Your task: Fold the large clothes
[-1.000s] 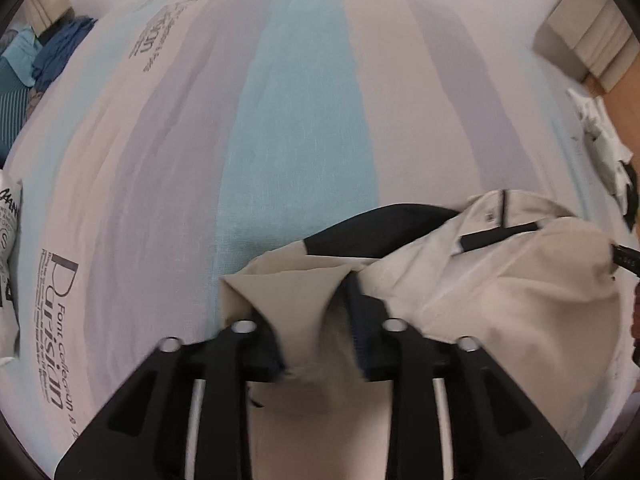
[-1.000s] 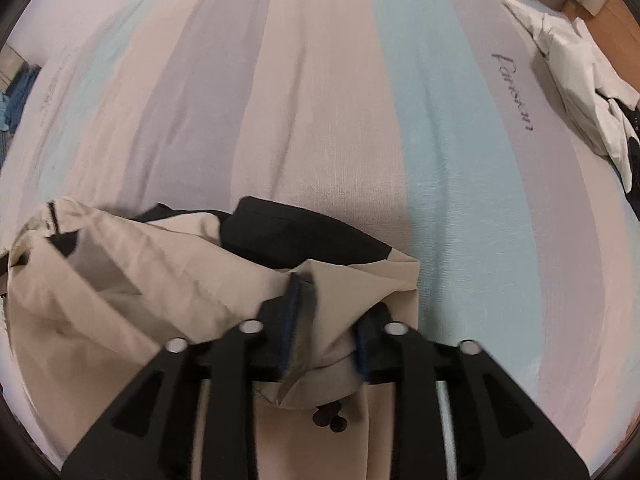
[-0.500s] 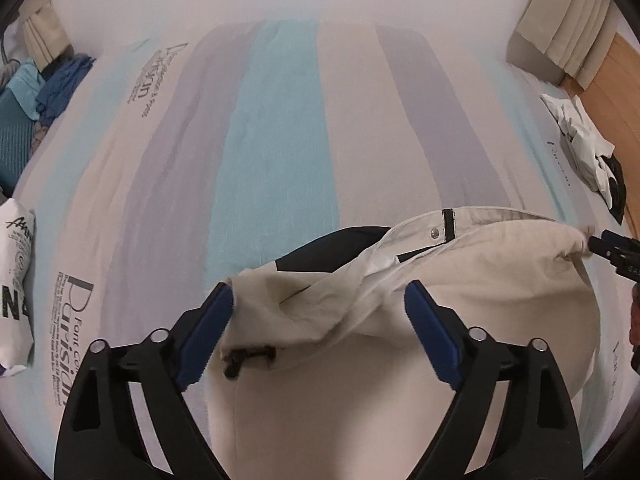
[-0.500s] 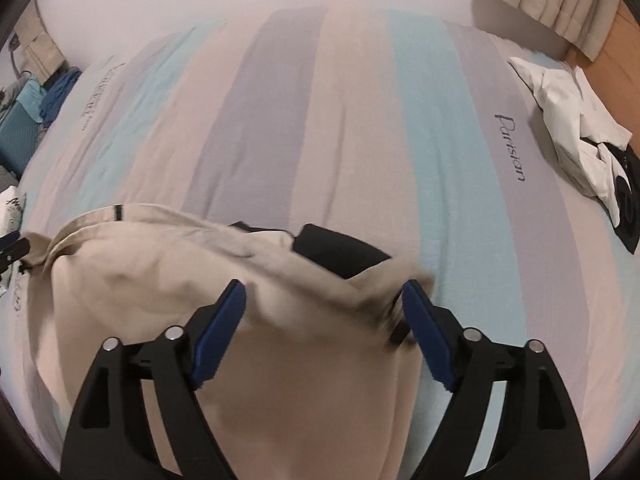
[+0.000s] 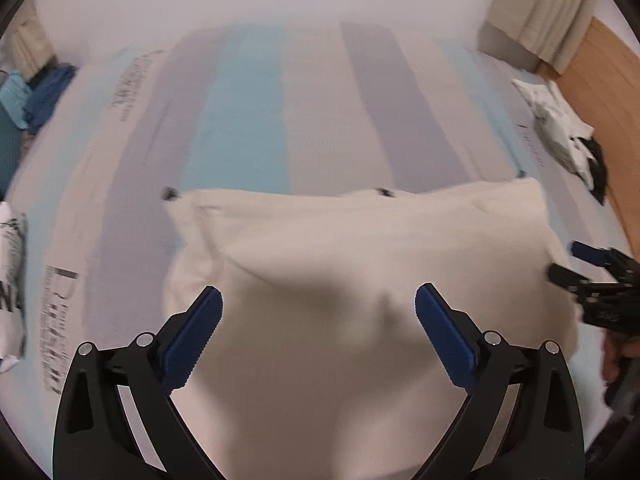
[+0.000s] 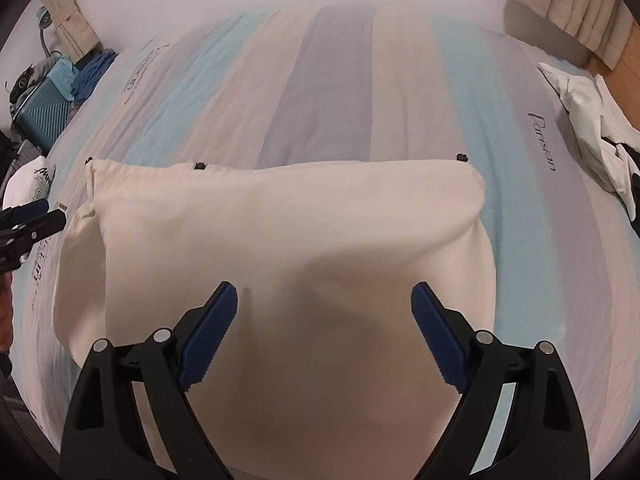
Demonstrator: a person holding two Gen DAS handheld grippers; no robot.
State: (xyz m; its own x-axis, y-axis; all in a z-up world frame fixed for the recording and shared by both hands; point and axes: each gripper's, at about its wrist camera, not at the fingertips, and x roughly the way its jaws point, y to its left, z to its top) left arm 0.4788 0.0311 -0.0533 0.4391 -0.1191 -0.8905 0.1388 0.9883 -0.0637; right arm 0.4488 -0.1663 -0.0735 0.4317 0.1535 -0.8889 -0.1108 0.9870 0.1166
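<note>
A large cream garment (image 5: 360, 264) lies folded flat on the striped bed cover (image 5: 248, 112), small dark toggles along its far edge. It also shows in the right wrist view (image 6: 280, 224). My left gripper (image 5: 318, 308) is open and empty, held above the garment's near part. My right gripper (image 6: 324, 304) is open and empty above the same garment. The right gripper also shows at the right edge of the left wrist view (image 5: 588, 276), beside the garment's right side. The left gripper shows at the left edge of the right wrist view (image 6: 32, 220).
A crumpled white and black garment (image 6: 592, 132) lies at the bed's right side by a wooden headboard (image 5: 600, 92). A teal suitcase (image 6: 40, 116) and blue clothes (image 6: 92, 72) stand off the left edge. A white printed bag (image 5: 10, 280) lies at the left. Curtains (image 6: 580, 0) hang behind.
Both grippers were shut on the garment's folded edge a second ago. They have let go, opened wide and drawn back and up. The garment now lies spread flat.
</note>
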